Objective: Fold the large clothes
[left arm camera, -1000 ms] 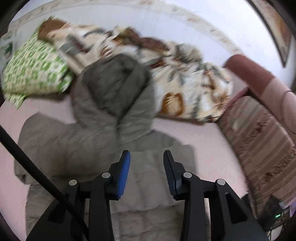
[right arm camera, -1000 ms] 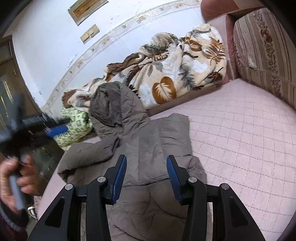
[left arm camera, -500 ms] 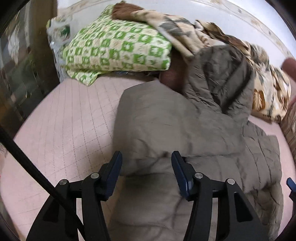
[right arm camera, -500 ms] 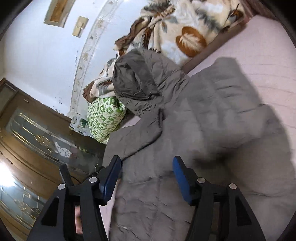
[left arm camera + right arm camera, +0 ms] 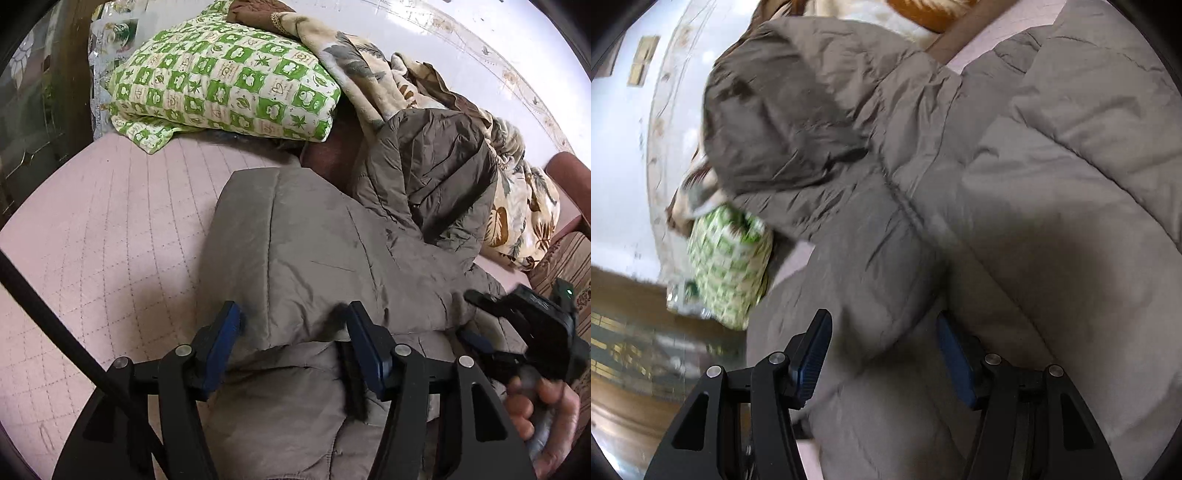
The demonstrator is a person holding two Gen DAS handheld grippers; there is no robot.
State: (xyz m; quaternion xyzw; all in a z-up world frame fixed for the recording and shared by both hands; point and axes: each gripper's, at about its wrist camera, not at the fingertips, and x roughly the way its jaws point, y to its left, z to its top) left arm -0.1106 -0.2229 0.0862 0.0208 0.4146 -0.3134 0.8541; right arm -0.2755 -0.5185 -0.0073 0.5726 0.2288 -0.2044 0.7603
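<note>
Both grippers over grey jacket (image 5: 314, 236)

Jacket (image 5: 314, 240): grey-brown padded cloth, faint sheen, creased. Bed cover (image 5: 110, 229): matt pink quilted fabric. Pillow (image 5: 221, 88): printed green-and-white cotton. Blanket (image 5: 517, 206): fuzzy fleece. Left tool (image 5: 291, 332): matt black plastic, ribbed blue pads.

Grey jacket (image 5: 314, 236) (sleeve folded) on bed (image 5: 110, 229)

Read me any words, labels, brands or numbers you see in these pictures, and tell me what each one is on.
None can be read.
Green checked pillow: its squares carry small motifs and letter-like marks, too small to read.
Grey padded jacket: no label or print shows.
Wall border: ornament only, no text.
</note>
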